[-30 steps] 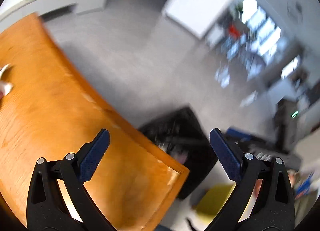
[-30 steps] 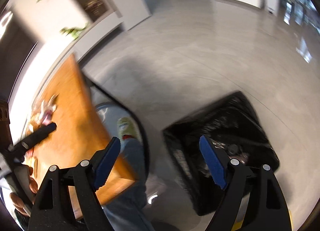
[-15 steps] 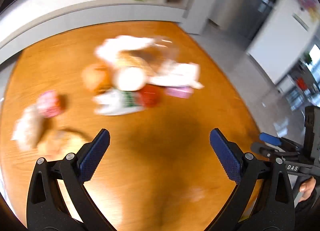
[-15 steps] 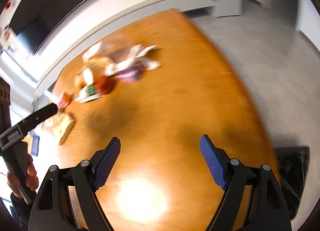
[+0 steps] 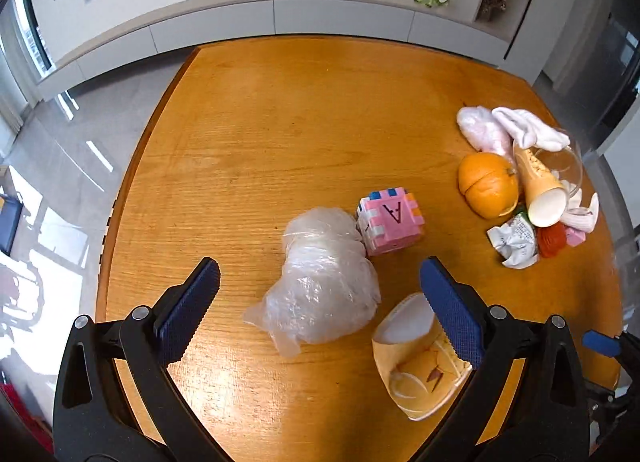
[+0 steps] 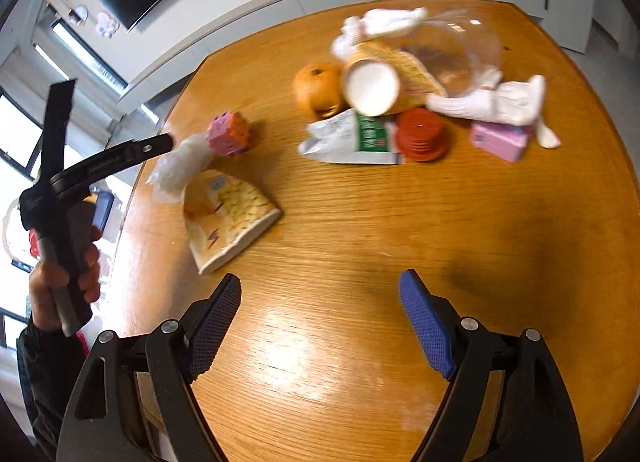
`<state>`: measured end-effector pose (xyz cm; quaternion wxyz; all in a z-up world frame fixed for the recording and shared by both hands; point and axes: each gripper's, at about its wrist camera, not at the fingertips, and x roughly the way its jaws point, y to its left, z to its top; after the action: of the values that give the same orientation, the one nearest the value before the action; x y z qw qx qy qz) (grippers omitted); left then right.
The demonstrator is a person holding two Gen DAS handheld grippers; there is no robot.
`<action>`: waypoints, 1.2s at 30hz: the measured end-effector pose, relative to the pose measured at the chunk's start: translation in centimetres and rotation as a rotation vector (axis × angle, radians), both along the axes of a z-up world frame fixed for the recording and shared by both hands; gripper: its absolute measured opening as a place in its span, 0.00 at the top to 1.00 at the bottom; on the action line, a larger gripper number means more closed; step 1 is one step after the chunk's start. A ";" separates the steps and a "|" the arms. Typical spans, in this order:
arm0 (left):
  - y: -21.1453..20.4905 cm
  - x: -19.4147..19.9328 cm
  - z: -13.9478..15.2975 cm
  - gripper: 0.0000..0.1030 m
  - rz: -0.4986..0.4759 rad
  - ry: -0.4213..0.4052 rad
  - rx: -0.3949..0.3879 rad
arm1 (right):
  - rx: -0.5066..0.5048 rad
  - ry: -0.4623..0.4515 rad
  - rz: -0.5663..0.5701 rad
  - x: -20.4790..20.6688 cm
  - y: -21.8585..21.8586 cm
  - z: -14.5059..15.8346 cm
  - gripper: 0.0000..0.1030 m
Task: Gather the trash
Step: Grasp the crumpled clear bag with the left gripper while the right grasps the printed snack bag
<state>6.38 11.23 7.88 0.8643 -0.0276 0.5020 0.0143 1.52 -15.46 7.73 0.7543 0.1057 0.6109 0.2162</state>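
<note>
My left gripper (image 5: 320,278) is open and hangs just above a crumpled clear plastic bag (image 5: 320,294) on the wooden table (image 5: 260,134). A flattened paper cup (image 5: 416,358) lies by its right finger. My right gripper (image 6: 320,290) is open over bare wood, nothing between its fingers. Ahead of it lie the flattened cup (image 6: 228,218), a green-and-white wrapper (image 6: 356,138), a red lid (image 6: 420,134), a paper cup (image 6: 372,86) on its side and a pink box (image 6: 500,138). The plastic bag (image 6: 184,166) sits under the left gripper's finger (image 6: 152,148).
A pink letter cube (image 5: 390,220) touches the bag. An orange (image 5: 486,184), white cloths (image 5: 528,126) and a clear bowl (image 5: 568,166) sit in the right-hand pile. A hand (image 6: 60,282) holds the left gripper. Table edge and grey floor (image 5: 80,166) lie to the left.
Both views swung away from the floor and the black trash bag onto the table. The trash pile came closer, and the left gripper now hangs over the plastic bag. Both grippers stayed open.
</note>
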 end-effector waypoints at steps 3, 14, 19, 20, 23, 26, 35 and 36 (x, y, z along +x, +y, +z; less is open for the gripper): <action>-0.3 1.6 -1.9 0.06 -0.031 0.046 0.015 | -0.006 0.008 0.033 0.2 1.5 -0.2 0.21; 1.1 2.4 -5.7 0.51 0.005 0.121 -0.049 | 0.026 0.037 0.280 1.9 8.8 -0.5 0.15; 2.4 1.1 -4.8 0.52 0.015 0.092 -0.075 | 0.051 0.153 0.177 3.3 10.0 -2.6 0.15; 2.6 0.8 -4.5 0.52 0.016 0.086 -0.086 | 0.076 0.185 0.144 3.2 9.6 -3.2 0.15; 3.4 -0.4 -3.9 0.52 0.006 0.069 -0.102 | 0.130 0.224 0.086 3.1 9.0 -4.4 0.22; 3.6 -1.5 -3.5 0.52 0.001 0.054 -0.098 | 0.191 0.242 0.060 3.3 8.9 -4.9 0.42; 3.3 -2.8 -2.8 0.52 0.008 0.037 -0.082 | 0.262 0.116 0.060 2.3 8.2 -2.6 0.96; 3.1 -3.2 -2.4 0.52 0.005 0.027 -0.071 | 0.252 0.082 0.065 1.8 7.6 -1.5 0.97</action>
<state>3.20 14.32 5.49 0.8559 -0.0593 0.5137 -0.0012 3.35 -7.91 6.27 0.7021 0.1883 0.6123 0.3110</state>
